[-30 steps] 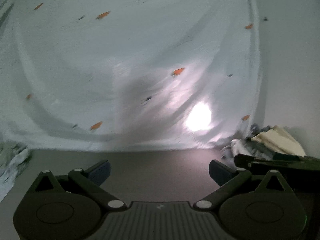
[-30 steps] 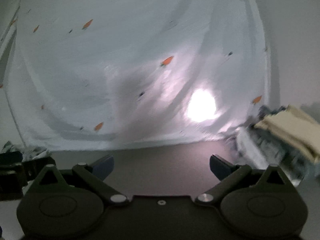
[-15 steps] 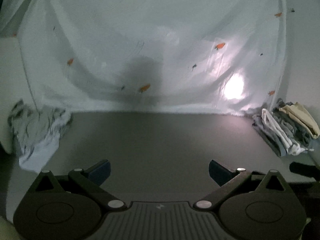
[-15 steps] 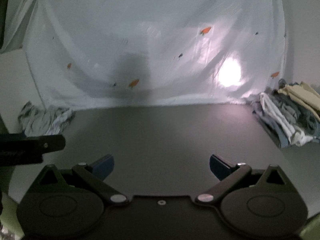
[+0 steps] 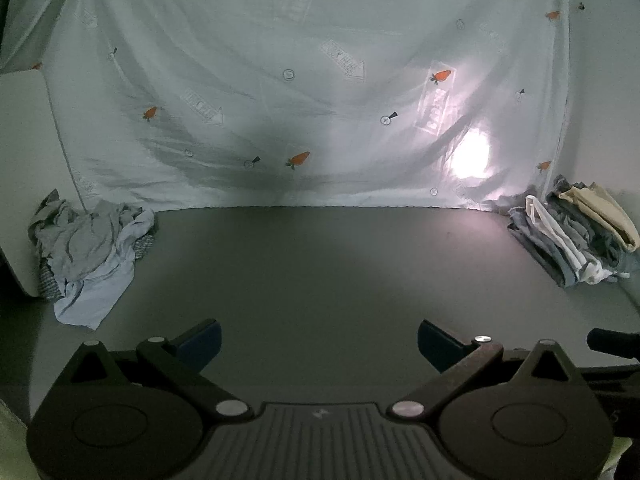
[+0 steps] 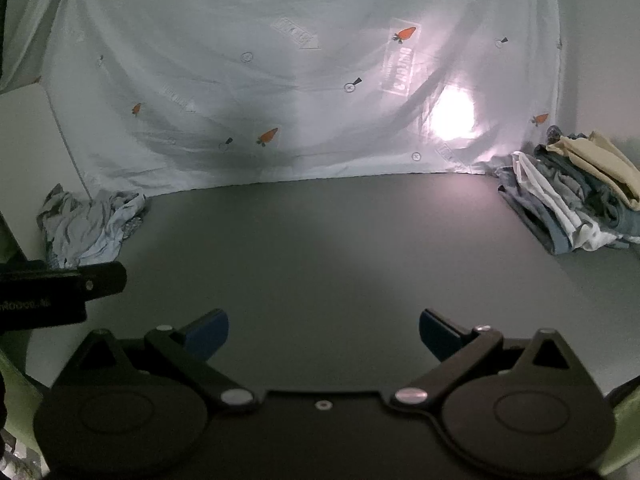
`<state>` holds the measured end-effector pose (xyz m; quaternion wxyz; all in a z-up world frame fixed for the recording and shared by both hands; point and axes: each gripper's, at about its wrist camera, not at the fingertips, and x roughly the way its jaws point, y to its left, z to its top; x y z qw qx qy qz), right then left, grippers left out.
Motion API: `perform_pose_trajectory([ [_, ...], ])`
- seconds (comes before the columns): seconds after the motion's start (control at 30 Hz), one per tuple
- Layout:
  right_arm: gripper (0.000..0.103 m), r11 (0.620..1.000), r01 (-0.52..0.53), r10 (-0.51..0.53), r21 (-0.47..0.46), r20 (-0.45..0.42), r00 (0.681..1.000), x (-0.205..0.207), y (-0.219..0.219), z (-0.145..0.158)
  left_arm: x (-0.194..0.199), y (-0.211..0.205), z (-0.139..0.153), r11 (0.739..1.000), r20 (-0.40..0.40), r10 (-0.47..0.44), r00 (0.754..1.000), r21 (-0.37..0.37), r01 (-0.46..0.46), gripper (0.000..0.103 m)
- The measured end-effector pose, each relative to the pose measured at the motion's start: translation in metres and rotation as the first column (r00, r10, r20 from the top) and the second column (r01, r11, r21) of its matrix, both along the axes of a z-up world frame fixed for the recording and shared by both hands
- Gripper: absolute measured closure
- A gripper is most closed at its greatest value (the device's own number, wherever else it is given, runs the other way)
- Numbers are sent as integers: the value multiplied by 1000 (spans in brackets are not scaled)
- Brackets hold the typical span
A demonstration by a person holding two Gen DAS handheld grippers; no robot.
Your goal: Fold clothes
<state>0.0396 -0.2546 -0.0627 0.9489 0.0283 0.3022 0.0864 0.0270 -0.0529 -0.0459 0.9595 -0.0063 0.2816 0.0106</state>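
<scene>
The left gripper (image 5: 319, 340) has its blue-padded fingers spread wide apart with nothing between them, low over the dark grey table (image 5: 328, 264); the right gripper (image 6: 324, 330) is likewise spread and empty. From the right wrist view, the left tool's black body juts in at 9 o'clock. A crumpled heap of pale blue and grey clothes (image 5: 90, 256) lies at 10 o'clock; a folded stack (image 5: 576, 236), tan piece on top, sits at 2 o'clock. At 12 o'clock a carrot-print sheet (image 5: 304, 80) hangs behind the table, glare spot (image 5: 470, 156) toward its right
</scene>
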Motion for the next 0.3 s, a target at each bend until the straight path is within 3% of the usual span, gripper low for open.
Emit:
perform_pose_trajectory([
  [0.3, 0, 1000, -7, 7, -15, 11, 1000, -3, 8, 1, -3, 5, -1, 1000, -3, -5, 1000, -2, 5, 0],
])
